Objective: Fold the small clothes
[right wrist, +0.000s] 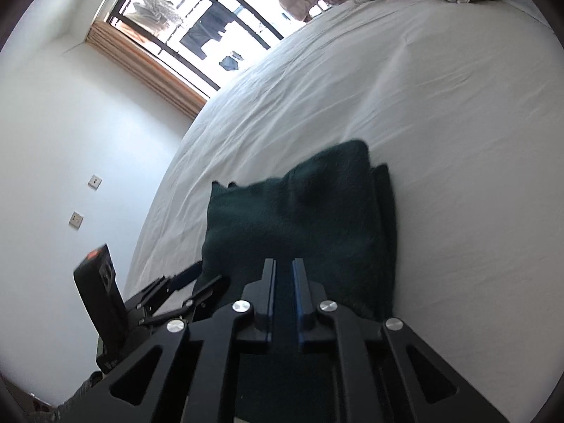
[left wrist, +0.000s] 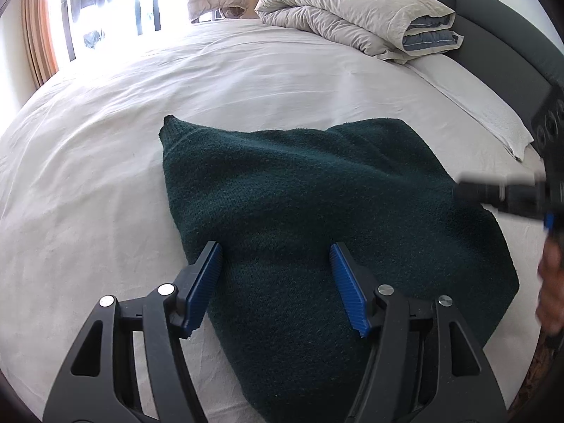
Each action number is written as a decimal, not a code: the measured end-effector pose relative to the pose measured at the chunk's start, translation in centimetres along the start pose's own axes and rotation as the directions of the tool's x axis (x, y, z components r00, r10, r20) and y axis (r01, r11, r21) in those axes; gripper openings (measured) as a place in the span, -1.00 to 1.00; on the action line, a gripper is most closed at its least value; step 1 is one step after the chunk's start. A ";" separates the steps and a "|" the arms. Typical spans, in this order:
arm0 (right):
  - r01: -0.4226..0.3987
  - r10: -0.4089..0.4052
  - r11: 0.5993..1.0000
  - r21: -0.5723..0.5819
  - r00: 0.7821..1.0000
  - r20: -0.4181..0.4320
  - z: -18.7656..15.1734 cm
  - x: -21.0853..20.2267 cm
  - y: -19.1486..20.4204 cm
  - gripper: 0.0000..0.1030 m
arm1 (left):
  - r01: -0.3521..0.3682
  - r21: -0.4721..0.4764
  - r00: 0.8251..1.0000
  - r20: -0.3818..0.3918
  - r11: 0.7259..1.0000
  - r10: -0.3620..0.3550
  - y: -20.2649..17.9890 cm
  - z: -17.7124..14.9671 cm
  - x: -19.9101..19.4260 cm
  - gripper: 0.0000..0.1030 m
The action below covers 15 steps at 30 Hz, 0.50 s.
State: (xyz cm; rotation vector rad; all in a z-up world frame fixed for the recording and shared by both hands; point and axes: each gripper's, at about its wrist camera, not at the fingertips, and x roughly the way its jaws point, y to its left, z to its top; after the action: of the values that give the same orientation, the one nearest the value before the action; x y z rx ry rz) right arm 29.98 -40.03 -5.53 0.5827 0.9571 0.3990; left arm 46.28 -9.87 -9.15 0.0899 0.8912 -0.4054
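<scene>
A dark green knit sweater lies partly folded on the white bed sheet. My left gripper is open, its blue pads spread over the sweater's near edge, holding nothing. My right gripper has its jaws nearly closed with dark green cloth between them, gripping the sweater at its right side. The right gripper also shows in the left wrist view at the sweater's right edge. The left gripper shows in the right wrist view.
A folded beige and blue duvet lies at the head of the bed. A dark headboard runs along the right. A barred window and curtain stand beyond the bed. A white wall with sockets is at the left.
</scene>
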 end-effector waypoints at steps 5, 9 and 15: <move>0.006 -0.007 1.000 -0.015 0.999 -0.041 -4.2 0.4 -0.9 -0.75 | 0.003 -0.030 1.000 0.010 1.000 -0.003 0.1 -0.7 -1.2 0.21; -0.011 0.010 1.000 -0.029 1.000 -0.025 -7.4 -1.7 -1.7 -0.60 | 0.018 -0.075 0.999 0.039 0.997 -0.016 0.2 -3.1 -3.3 0.22; -0.015 0.016 0.999 -0.039 1.000 0.014 -10.8 -5.2 -2.8 -0.58 | 0.059 -0.074 0.998 0.026 0.995 -0.057 -0.9 -8.1 -5.7 0.25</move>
State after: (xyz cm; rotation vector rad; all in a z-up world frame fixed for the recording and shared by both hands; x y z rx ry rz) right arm 18.28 -42.06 -8.72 0.5572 0.9301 0.4263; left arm 36.75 -7.00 -9.83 -0.0098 0.8864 -0.4259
